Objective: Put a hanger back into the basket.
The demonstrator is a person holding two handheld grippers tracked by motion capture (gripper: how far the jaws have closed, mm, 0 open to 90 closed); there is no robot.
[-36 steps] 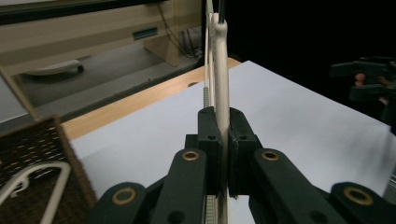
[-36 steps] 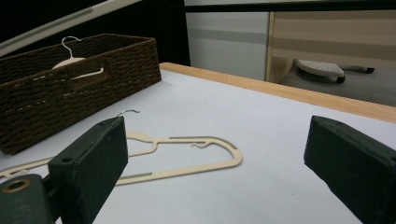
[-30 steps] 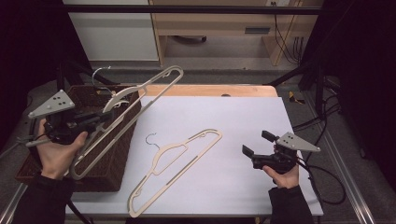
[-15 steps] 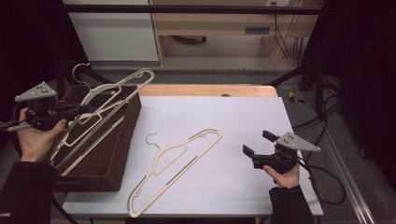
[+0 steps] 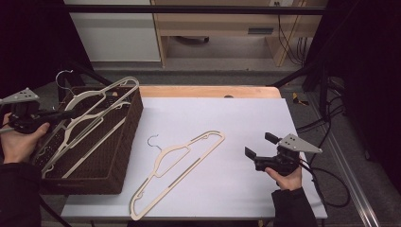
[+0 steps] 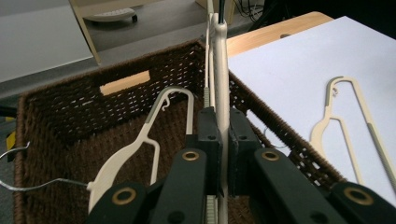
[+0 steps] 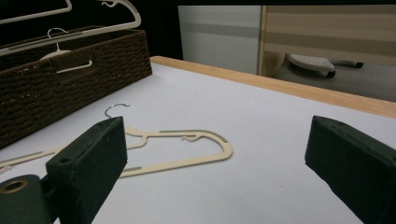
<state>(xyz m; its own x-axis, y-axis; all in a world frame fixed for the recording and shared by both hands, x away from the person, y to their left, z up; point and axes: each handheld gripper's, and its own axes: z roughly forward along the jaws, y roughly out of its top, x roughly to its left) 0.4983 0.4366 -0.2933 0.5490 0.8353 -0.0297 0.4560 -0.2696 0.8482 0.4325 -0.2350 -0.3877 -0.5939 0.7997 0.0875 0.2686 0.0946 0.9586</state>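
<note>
**One hanger clamped over the basket, another flat on the table**

A brown woven basket [image 5: 124, 156] sits at the left of the high view, on the white table [image 5: 246, 118]. A cream hanger [image 6: 135, 149] already lies inside it, its wire hook at the left edge of the left gripper view. A second hanger on the table [image 5: 177, 172] lies flat in the lower middle of the high view, hook pointing up the frame, just beside the basket's right wall and well apart from both grippers.

The left gripper [image 5: 56, 115], at the far left of the high view, has its jaws pressed together on the thin bar of the held hanger [image 5: 101, 101]. That hanger slants above the basket's open top, its hook toward the upper left of the frame. In the left gripper view its bar rises straight up between the black jaws and is cut off at the top edge.

The right gripper [image 5: 260, 147], at the lower right, has its jaws wide apart, holding nothing.
</note>
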